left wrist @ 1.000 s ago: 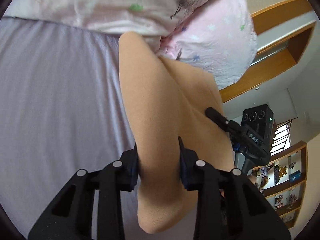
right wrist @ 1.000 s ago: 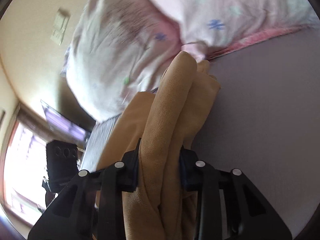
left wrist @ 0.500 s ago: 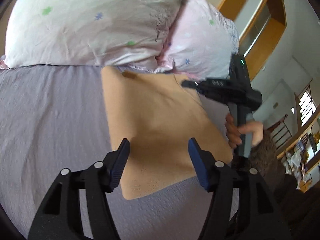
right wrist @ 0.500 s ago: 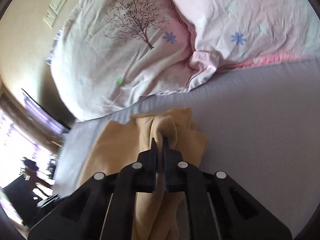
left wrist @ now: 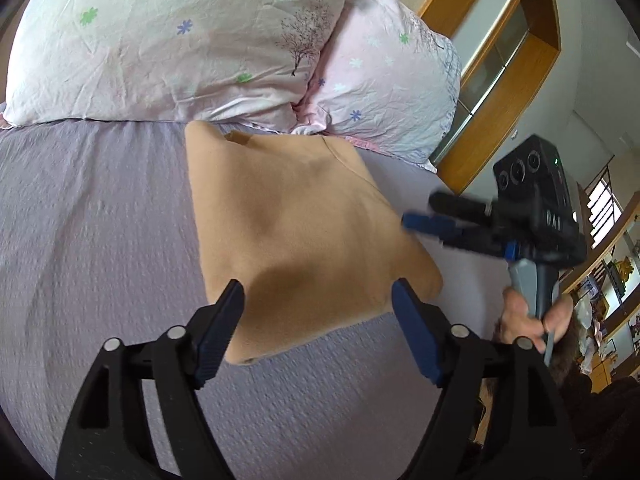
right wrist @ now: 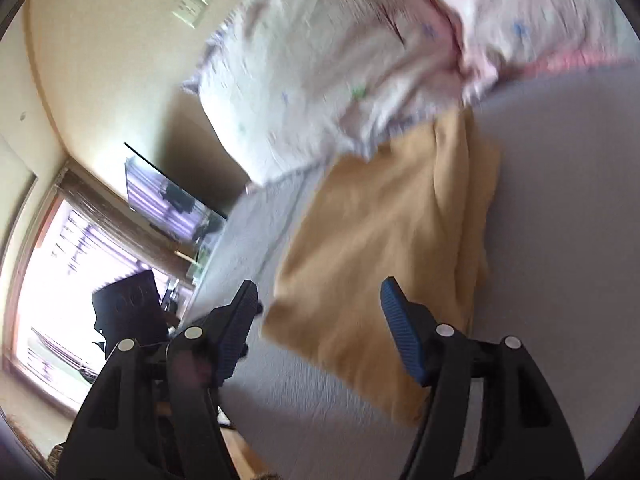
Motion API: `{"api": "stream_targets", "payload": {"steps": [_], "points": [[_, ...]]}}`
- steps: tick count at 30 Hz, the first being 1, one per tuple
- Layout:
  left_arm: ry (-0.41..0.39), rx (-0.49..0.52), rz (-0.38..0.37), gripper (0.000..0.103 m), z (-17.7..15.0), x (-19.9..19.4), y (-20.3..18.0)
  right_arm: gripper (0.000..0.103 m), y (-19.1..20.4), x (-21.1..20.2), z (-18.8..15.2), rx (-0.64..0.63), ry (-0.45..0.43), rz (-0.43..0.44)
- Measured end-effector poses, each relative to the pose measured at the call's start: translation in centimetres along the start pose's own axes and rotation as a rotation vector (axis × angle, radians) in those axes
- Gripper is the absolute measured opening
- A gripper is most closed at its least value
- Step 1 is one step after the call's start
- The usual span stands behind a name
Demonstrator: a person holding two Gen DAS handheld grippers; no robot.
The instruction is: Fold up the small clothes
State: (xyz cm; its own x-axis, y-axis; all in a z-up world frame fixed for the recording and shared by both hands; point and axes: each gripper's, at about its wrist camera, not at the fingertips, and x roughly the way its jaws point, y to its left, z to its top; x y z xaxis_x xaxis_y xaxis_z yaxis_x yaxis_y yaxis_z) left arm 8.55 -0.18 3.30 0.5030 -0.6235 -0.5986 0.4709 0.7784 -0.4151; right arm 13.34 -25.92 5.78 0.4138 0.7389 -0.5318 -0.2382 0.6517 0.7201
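Note:
A tan folded garment (left wrist: 304,224) lies flat on the lilac bedsheet (left wrist: 92,216), its far edge against the pillows. My left gripper (left wrist: 318,304) is open and empty, hovering just above the garment's near edge. My right gripper (right wrist: 318,300) is open and empty too, above the garment (right wrist: 384,248), which shows layered folds along its right side. In the left wrist view the right gripper (left wrist: 432,216) sits to the right of the garment, apart from it, held by a hand (left wrist: 528,320).
Two pale floral pillows (left wrist: 192,44) lie at the head of the bed. A wooden frame and shelves (left wrist: 516,92) stand to the right. The right wrist view shows a window (right wrist: 48,280), a television (right wrist: 168,204) and the bed's edge.
Both grippers have let go of the tan garment and opened. It now lies folded flat on the bed. Both grippers have pulled back from it.

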Motion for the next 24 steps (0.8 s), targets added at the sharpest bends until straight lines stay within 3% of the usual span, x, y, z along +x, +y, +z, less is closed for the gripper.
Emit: {"api": "stream_targets", "payload": {"steps": [2, 3, 5, 6, 7, 8, 11, 12, 16, 22, 24], "points": [[0.008, -0.001, 0.013, 0.08, -0.3, 0.7, -0.1, 0.063, -1.7, 1.2, -0.5, 0.051, 0.016, -0.076], [0.007, -0.006, 0.026, 0.08, -0.5, 0.7, 0.0, 0.058, -2.8, 1.5, -0.8, 0.106, 0.026, -0.064], [0.0, -0.016, 0.043, 0.08, -1.1, -0.2, -0.1, 0.06, -2.5, 0.4, -1.0, 0.114, -0.006, -0.031], [-0.009, -0.018, 0.053, 0.084, -1.5, -1.1, -0.2, 0.068, -1.4, -0.6, -1.4, 0.068, -0.032, -0.034], [-0.011, -0.025, 0.083, 0.097, -2.1, -1.9, -0.2, 0.077, -0.4, -1.4, -1.8, 0.028, -0.06, -0.044], [-0.01, -0.034, 0.126, 0.101, -2.6, -2.5, -0.2, 0.102, 0.5, -2.4, -2.4, -0.005, -0.09, -0.063], [0.031, -0.054, 0.276, 0.101, -4.2, -3.2, -0.2, 0.102, 2.8, -4.2, -4.7, -0.104, -0.174, -0.184], [0.056, -0.066, 0.328, 0.101, -4.7, -3.1, -0.2, 0.102, 3.4, -4.2, -5.7, -0.13, -0.185, -0.259], [0.09, -0.084, 0.333, 0.101, -5.3, -2.0, 0.2, 0.102, 3.7, -2.2, -8.9, -0.197, -0.128, -0.579], [0.166, -0.04, 0.44, 0.101, -5.4, 0.5, -0.1, 0.102, 2.4, 1.7, -11.2, -0.216, -0.026, -0.736], [0.173, -0.023, 0.475, 0.101, -5.5, 0.9, -0.4, 0.102, 2.2, 2.0, -11.7, -0.211, -0.007, -0.737]]}}
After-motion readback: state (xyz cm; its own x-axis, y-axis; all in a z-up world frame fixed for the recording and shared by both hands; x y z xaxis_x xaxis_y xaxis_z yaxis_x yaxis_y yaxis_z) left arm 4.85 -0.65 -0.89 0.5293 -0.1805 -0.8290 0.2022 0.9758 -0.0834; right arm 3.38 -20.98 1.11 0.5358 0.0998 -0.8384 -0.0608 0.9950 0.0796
